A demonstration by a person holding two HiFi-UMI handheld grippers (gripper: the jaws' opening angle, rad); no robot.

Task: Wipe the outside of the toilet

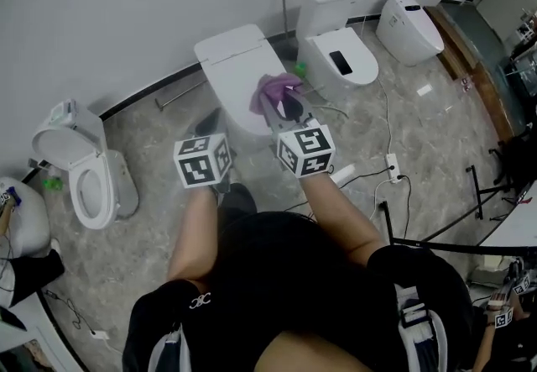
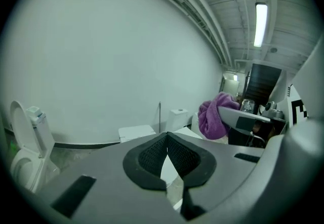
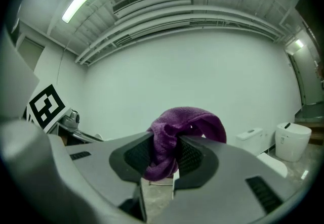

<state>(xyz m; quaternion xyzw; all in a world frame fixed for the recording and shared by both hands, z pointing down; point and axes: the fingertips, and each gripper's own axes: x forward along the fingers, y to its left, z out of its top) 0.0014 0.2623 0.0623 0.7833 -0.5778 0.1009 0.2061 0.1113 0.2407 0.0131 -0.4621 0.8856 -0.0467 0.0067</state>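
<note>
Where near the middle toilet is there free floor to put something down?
Bare floor lies between the open toilet and the closed toilet. To the right, cables and a power strip crowd the floor.

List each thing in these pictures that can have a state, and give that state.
left gripper: shut, empty.
right gripper: shut on the purple cloth.
purple cloth: bunched, clamped between the jaws.
middle toilet: lid down.
left toilet: lid up.
rear toilet: lid down.
</note>
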